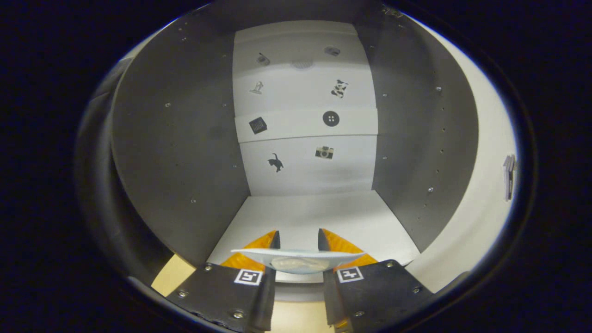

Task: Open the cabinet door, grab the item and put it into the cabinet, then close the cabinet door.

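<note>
1. Between the jaws of the gripper (pixel 298 243), a thin pale item (pixel 298 260), perhaps a small packet, lies crosswise, pinched from both sides.
2. Ahead, the open cabinet (pixel 175 152) shows grey side walls and a white floor.
3. Small stickers (pixel 330 118) dot its white back wall.

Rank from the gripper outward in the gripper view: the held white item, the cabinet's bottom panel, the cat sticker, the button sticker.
1. White item, held flat between the gripper fingers.
2. Bottom panel, just ahead of and under the fingertips.
3. Cat sticker, low on the back wall.
4. Button sticker, higher up the back wall.
</note>
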`<action>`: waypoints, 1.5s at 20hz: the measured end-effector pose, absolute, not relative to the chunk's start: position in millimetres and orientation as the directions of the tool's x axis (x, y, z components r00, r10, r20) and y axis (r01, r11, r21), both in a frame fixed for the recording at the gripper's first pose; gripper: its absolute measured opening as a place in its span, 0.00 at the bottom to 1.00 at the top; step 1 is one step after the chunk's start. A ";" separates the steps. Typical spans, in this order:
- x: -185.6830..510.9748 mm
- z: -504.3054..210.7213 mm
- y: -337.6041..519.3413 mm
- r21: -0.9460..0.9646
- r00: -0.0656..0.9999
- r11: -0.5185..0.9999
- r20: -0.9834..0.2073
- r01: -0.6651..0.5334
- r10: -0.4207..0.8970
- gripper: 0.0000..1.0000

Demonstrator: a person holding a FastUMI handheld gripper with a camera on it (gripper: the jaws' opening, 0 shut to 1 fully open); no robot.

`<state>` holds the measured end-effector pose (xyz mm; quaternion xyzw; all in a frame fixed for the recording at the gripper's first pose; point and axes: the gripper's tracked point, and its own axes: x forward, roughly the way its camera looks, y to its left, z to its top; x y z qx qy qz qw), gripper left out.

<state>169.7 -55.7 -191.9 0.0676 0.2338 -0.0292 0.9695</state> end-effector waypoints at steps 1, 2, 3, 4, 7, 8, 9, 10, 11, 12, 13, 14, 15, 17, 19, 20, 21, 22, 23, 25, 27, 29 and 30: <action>173.3 -194.7 -54.9 0.115 0.879 0.990 -0.476 0.084 -0.020 0.44; 175.6 -197.6 -54.5 0.112 0.866 0.990 -0.499 0.081 -0.015 0.44; 178.4 -201.0 -53.6 0.113 0.850 0.991 -0.526 0.078 -0.007 0.44; 182.2 -204.4 -53.0 0.116 0.835 0.990 -0.550 0.078 -0.001 0.44; 188.4 -219.7 -54.6 0.116 0.779 0.990 -0.627 0.080 0.010 0.44; 188.8 -227.2 -55.0 0.116 0.757 0.990 -0.653 0.081 0.015 0.44; 189.4 -232.3 -55.8 0.114 0.742 0.990 -0.670 0.081 0.016 0.44; 189.2 -235.7 -55.6 0.111 0.728 0.991 -0.685 0.081 0.017 0.44; 188.8 -239.8 -55.5 0.110 0.714 0.991 -0.700 0.078 0.021 0.44; 189.2 -243.7 -54.9 0.107 0.704 0.991 -0.710 0.076 0.022 0.44; 189.6 -245.7 -55.3 0.099 0.701 0.992 -0.713 0.072 0.021 0.44; 191.3 -245.4 -55.4 0.093 0.704 0.993 -0.710 0.068 0.018 0.44; 191.4 -245.2 -55.4 0.091 0.703 0.993 -0.711 0.073 0.014 0.44; 192.7 -246.5 -57.0 0.095 0.702 0.991 -0.712 0.089 0.005 0.45; 193.9 -242.6 -56.1 0.105 0.713 0.991 -0.701 0.087 0.012 0.52; 196.4 -241.9 -54.4 0.111 0.720 0.990 -0.694 0.086 0.015 0.56; 196.5 -238.8 -54.8 0.117 0.727 0.989 -0.686 0.087 0.018 0.67; 197.3 -237.5 -55.1 0.119 0.733 0.989 -0.680 0.091 0.014 0.71; 197.2 -234.1 -56.7 0.122 0.742 0.988 -0.671 0.096 0.011 0.73; 199.0 -223.7 -58.2 0.129 0.771 0.987 -0.637 0.101 0.004 0.76; 198.6 -209.0 -59.5 0.134 0.808 0.986 -0.589 0.099 -0.001 0.79; 194.9 -190.9 -60.5 0.134 0.847 0.987 -0.531 0.092 -0.007 0.86; 194.3 -184.5 -61.4 0.133 0.866 0.987 -0.500 0.089 -0.010 0.92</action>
